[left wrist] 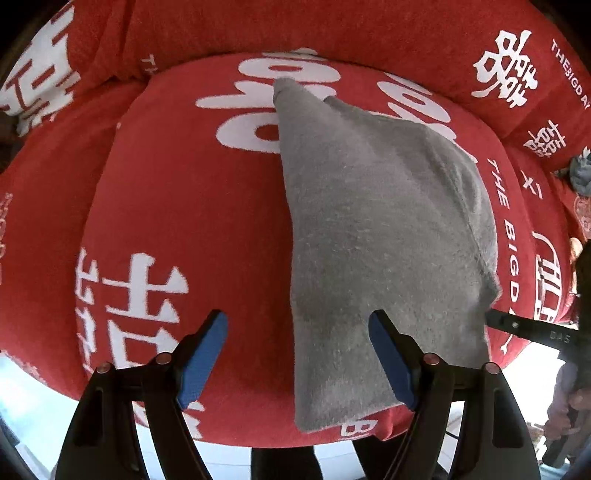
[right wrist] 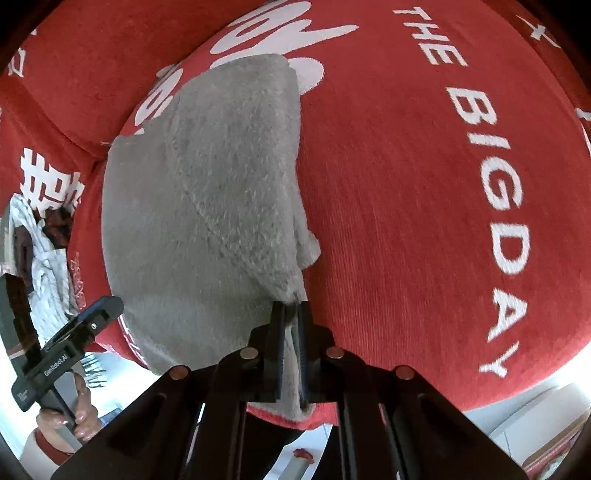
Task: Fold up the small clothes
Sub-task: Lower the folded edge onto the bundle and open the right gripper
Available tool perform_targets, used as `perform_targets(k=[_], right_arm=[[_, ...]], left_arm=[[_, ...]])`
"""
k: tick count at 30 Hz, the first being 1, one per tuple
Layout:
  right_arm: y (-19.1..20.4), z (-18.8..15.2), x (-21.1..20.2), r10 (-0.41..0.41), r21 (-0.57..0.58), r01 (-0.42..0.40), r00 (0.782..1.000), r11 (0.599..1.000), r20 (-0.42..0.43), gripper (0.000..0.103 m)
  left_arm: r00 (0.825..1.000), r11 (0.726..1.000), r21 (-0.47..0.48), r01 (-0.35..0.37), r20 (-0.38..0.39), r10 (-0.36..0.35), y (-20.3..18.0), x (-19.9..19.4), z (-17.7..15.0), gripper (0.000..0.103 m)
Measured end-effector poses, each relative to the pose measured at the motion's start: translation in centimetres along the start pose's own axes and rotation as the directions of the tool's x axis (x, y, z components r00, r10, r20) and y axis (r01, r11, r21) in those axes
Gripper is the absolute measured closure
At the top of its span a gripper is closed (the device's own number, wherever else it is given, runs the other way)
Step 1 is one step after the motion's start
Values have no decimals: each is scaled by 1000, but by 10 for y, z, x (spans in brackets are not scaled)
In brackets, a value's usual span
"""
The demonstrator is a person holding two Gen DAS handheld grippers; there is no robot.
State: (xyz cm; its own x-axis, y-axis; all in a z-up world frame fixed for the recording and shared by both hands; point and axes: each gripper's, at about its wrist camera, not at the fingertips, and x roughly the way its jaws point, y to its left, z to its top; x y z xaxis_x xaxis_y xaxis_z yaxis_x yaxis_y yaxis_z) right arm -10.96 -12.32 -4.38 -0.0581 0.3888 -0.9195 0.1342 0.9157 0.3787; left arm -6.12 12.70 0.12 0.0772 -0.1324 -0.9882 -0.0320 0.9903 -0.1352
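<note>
A grey fleecy small garment (left wrist: 376, 236) lies partly folded on a red cushion with white lettering (left wrist: 177, 206). My left gripper (left wrist: 299, 325) is open, its blue pads (left wrist: 203, 358) straddling the cloth's near left edge, above it. In the right wrist view the same grey garment (right wrist: 207, 206) lies on the red cushion (right wrist: 406, 184). My right gripper (right wrist: 291, 314) is shut on a corner of the grey garment, with cloth hanging between the fingers. The right gripper also shows at the cloth's right corner in the left wrist view (left wrist: 524, 328).
A red back cushion (left wrist: 332, 26) rises behind the seat. A crumpled grey item (left wrist: 580, 173) lies at far right. A pile of white and dark clothes (right wrist: 44, 236) sits left of the cushion. The left tool and hand (right wrist: 62, 362) show at lower left. Pale floor lies below the cushion's front edge.
</note>
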Motion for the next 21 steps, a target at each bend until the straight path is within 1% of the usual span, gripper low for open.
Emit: perform_targets(k=[3,6,10,12,13,15,16,17,18,19,21], right_arm=[[-4,-7,-14,6,31,-6,1000,1000,13,96],[-5,-10,-30,-7,55,5,1000,998,29,96],[4,-12,-48,-40,45,38,998,998,51,95],[13,-13,-54,-58,31,56,997,998,57,95],[17,-14,-56,-65,24,63,996,998,59,95],[30,-13,-61,-73,0,73,996,997,56,95],[37,-13,-63,-83,-15,83,995,996,51,93],[45,-14,-66,-99,-33,101,994,994,49,90],[52,-15,-68,-112,-45,114,992,992,53,77],[59,-16,-71,-126,-63,129,990,990,59,58],[71,-20,-77,-146,-96,153,987,983,73,45]], left_arm=[[1000,1000,15,-18,-3,18,-4,-9,-1,23],[1000,999,21,-27,-10,27,-8,-18,-4,23],[1000,1000,16,-25,1,25,-12,-35,-9,23],[1000,1000,9,-27,4,26,-14,-44,-11,10],[1000,1000,-1,-25,9,25,-13,-50,-12,0],[999,1000,-7,-31,12,31,-14,-57,-11,0],[999,999,-9,-39,7,39,-15,-62,-11,0],[999,999,-13,-45,6,45,-15,-64,-11,1],[999,999,-18,-51,5,51,-15,-67,-12,1],[998,998,-21,-62,3,62,-15,-71,-11,0],[996,996,-25,-88,1,88,-15,-77,-12,0]])
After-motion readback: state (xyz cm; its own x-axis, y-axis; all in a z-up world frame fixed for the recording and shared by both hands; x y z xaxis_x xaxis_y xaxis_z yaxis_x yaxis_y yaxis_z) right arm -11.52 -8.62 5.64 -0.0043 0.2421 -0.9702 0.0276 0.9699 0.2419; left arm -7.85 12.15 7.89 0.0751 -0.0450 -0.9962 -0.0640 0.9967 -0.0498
